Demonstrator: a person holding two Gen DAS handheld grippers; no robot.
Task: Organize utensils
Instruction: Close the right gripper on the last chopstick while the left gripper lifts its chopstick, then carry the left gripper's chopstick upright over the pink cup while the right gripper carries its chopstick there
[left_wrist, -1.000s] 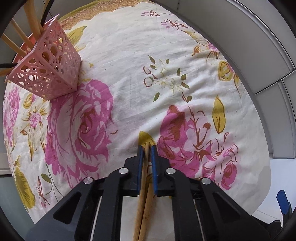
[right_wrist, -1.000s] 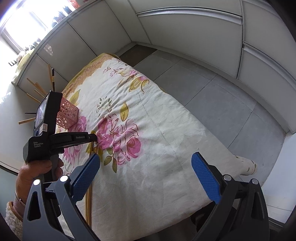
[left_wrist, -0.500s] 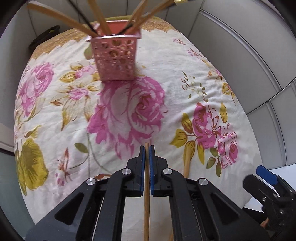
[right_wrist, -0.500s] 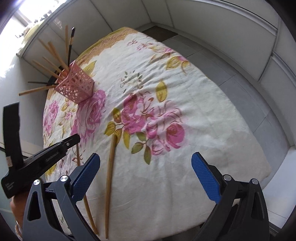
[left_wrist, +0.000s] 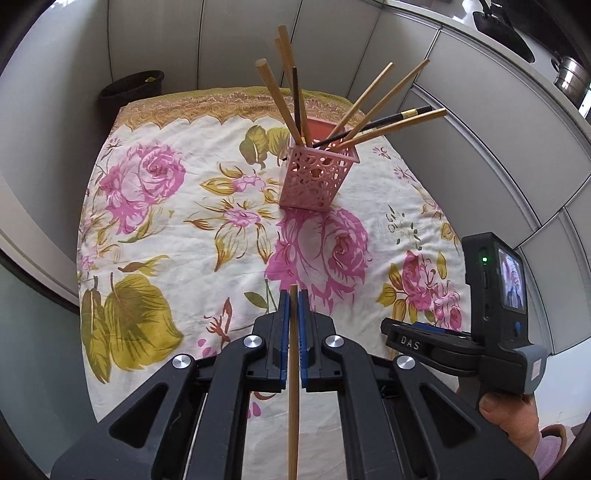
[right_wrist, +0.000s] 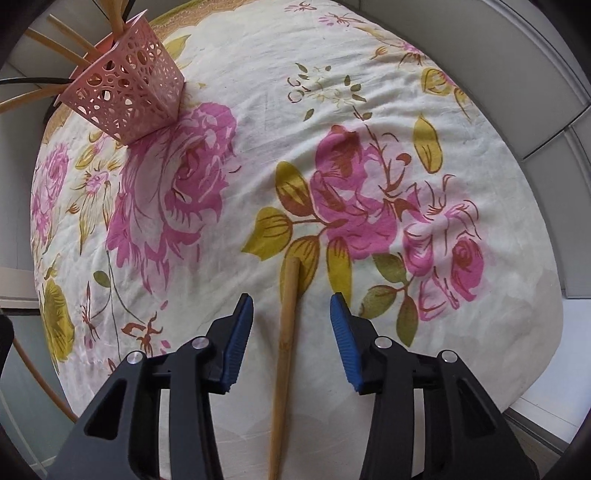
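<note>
A slim light-wood chopstick (left_wrist: 293, 369) is clamped between the blue-padded jaws of the left gripper (left_wrist: 293, 306), its tip poking just past the pads and pointing toward the pink perforated plastic holder (left_wrist: 317, 177). That holder stands upright on the floral cloth (left_wrist: 177, 236) covering the table, toward the cloth's far patterned border. It already carries a fan of wooden chopsticks (left_wrist: 280, 99) leaning out in several directions, along with a dark chopstick with a gold band (left_wrist: 384, 120) slanting off to its right side.

A second light-wood chopstick (right_wrist: 284, 354) lies flat on the cloth, well short of the holder on the near side, its blunt end resting on a yellow-green printed leaf. The right gripper (right_wrist: 291, 314) hangs over it with the stick between its blue pads; the jaws have just been closing and stand at a moderate gap, with neither pad touching the wood. In the right wrist view the holder (right_wrist: 129, 92) sits far off at the upper left of this stick, beyond a large pink printed rose.

From the left wrist view, the right gripper's black body with its small lit screen (left_wrist: 511, 284) shows to the right of the holder and nearer, gripped from below by a person's hand (left_wrist: 509, 413). Grey cabinet panels (left_wrist: 480, 122) rise behind the table, and a dark round bin (left_wrist: 131, 86) sits on the floor past the cloth's far left corner.
</note>
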